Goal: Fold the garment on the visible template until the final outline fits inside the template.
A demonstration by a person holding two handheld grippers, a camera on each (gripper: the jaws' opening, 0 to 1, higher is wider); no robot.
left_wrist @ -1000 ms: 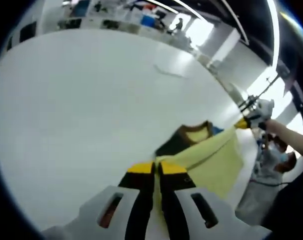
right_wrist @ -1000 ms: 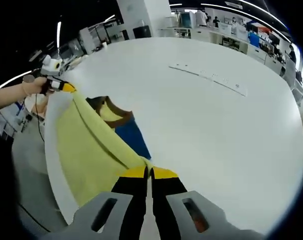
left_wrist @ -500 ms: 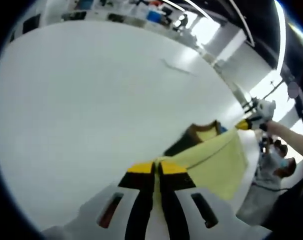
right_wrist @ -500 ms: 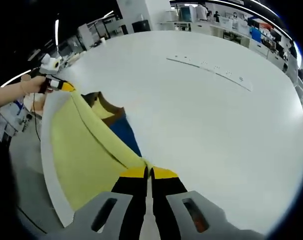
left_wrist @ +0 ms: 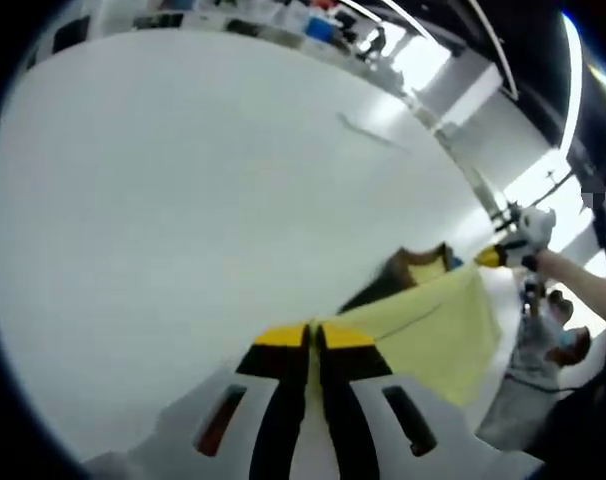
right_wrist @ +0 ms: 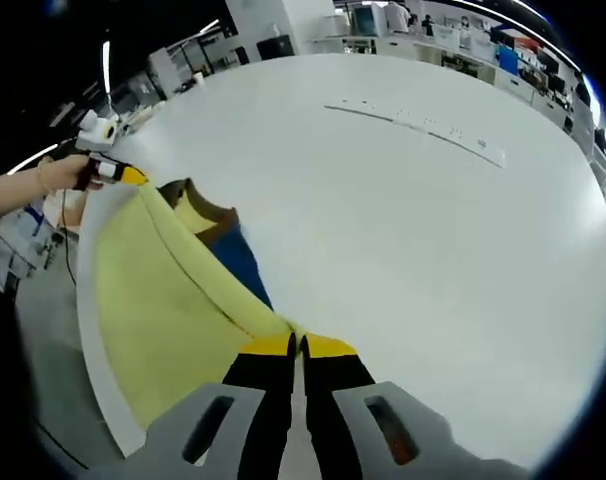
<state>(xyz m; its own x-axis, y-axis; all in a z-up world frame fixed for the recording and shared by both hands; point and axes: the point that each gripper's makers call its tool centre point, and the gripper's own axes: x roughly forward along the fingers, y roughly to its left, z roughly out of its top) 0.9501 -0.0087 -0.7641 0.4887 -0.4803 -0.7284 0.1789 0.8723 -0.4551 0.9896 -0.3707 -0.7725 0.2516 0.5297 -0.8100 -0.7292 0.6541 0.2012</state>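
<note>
Both the left gripper [left_wrist: 312, 335] and the right gripper [right_wrist: 299, 347] have their jaws pressed together, each pinching a corner of the yellow garment [right_wrist: 158, 300]. The cloth stretches taut between them at the near edge of the white table [right_wrist: 413, 240], its brown collar [right_wrist: 198, 205] and a blue part [right_wrist: 245, 268] just beyond.

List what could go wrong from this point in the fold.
1. Each gripper, left and right, pinches only a thin bit of the yellow garment's edge, so a corner may slip out mid-carry.
2. The cloth hangs stretched between them at the white table's edge, over the floor. If dropped, it might slide off.
3. The brown collar and blue part are bunched beneath, so laying it down now could trap wrinkles.
</note>
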